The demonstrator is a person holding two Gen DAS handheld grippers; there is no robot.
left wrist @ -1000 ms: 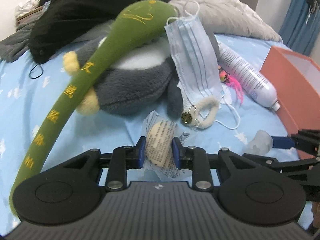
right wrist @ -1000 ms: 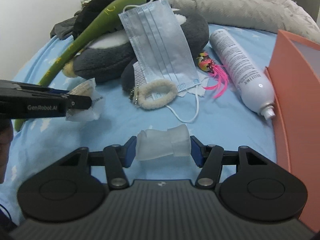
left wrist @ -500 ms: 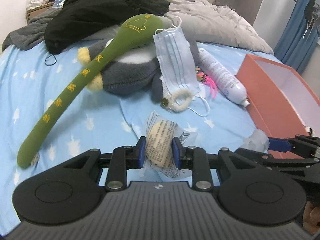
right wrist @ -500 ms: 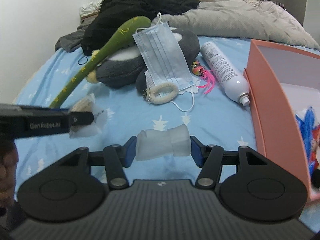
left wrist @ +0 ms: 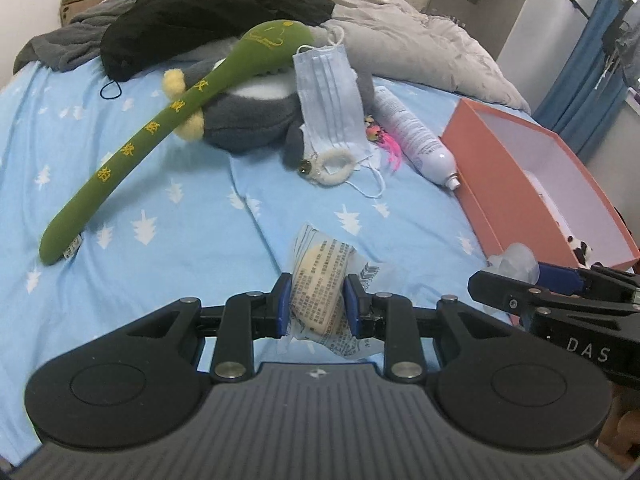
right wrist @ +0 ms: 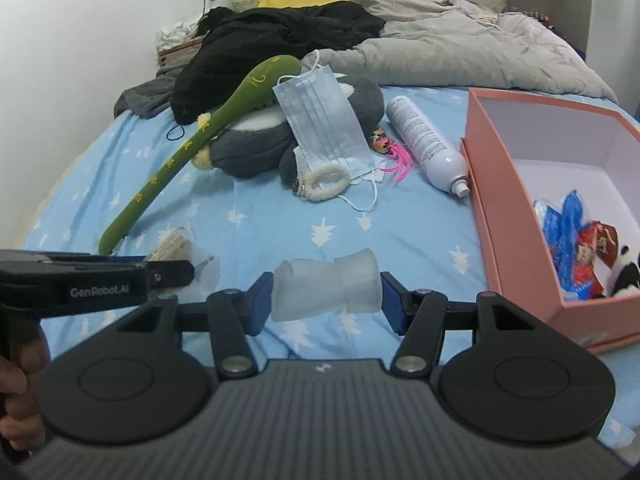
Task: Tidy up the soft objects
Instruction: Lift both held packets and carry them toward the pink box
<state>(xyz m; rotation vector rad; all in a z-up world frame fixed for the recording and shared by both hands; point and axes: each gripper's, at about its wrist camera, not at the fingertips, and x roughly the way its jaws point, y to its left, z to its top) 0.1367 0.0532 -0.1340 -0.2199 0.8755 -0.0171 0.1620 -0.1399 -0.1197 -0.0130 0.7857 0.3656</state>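
The left gripper is clamping a small wrapped packet, its blue pads pressing on both sides of the crinkly printed wrapper, and it is hanging above the near part of the bed with its light blue, white-patterned sheet. The right gripper is gripping a pale, translucent soft piece across its width, jaws about half open around it, and it is also hovering over the near part of the bed, just beside the orange box sitting along the bed's right edge. Inside that box some blue and red wrapped items and a small black-and-white plush are lying at the near end. Toward the middle of the bed a grey plush toy is lying with a long green plush stick leaning across it and a blue face mask draped over its right side. A fluffy cream loop is resting at the mask's lower end, a small pink feathered toy is lying just beside it, and a white spray can is lying between that toy and the box. Black clothing and a grey duvet are piled at the far end of the bed. In the right wrist view, part of a hand is gripping the left gripper's handle.
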